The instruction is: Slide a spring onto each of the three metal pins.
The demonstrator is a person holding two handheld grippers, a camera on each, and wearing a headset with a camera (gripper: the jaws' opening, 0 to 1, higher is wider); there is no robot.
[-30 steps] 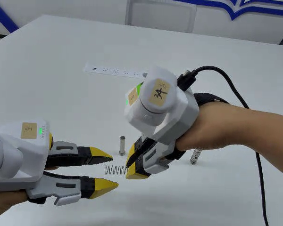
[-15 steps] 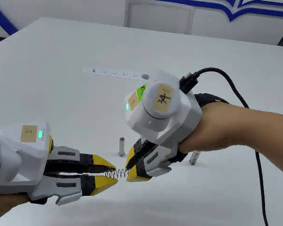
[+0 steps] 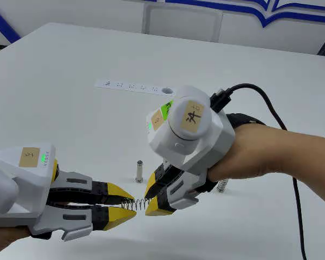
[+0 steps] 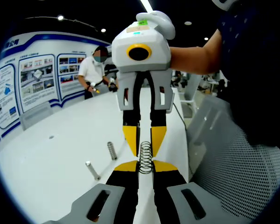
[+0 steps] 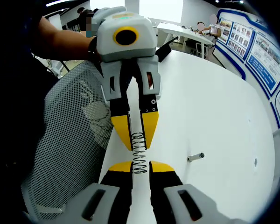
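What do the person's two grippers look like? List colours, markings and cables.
Left gripper and right gripper: white housings, grey and black jaws with yellow tips, a tan handwritten sticker and a green light each. A black cable plugs into the right one.

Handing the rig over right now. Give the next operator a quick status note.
Left gripper: shut on one end of the spring. Right gripper: shut on the other end.
The bare metal pin stands upright just beyond the tips. A second spring stands past the right gripper, apparently already on a pin.
Left: seat the held spring on the bare pin, then any remaining pin.
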